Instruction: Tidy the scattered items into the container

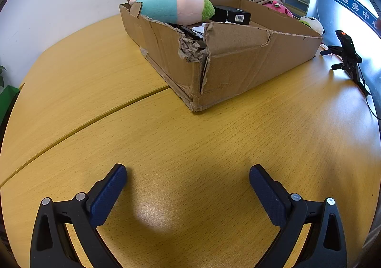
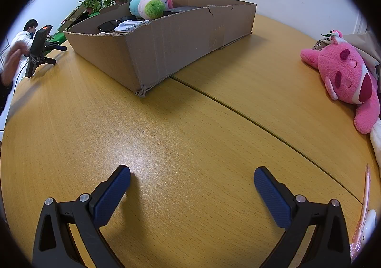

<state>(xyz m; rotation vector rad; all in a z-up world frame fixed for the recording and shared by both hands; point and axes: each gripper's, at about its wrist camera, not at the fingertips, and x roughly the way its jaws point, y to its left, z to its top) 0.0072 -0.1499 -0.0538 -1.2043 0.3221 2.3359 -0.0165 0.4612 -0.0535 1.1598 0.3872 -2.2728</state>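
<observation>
Cardboard box (image 1: 238,58), torn at its near corner, sits on the yellow wood table (image 1: 166,149) ahead of the left claw (image 1: 188,187), whose blue-padded jaws are spread wide with nothing between them. Inside the box lie a teal-and-pink plush (image 1: 171,7) and a black carton (image 1: 232,15). The right claw (image 2: 192,188) is likewise wide open and empty, hovering over bare tabletop; the same box is ahead and slightly left of it, and a pink plush toy (image 2: 345,75) lies on the table far to its right.

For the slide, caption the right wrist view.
Open right tool hovers over the wooden table, facing the filled cardboard box; a pink plush toy lies outside.
</observation>
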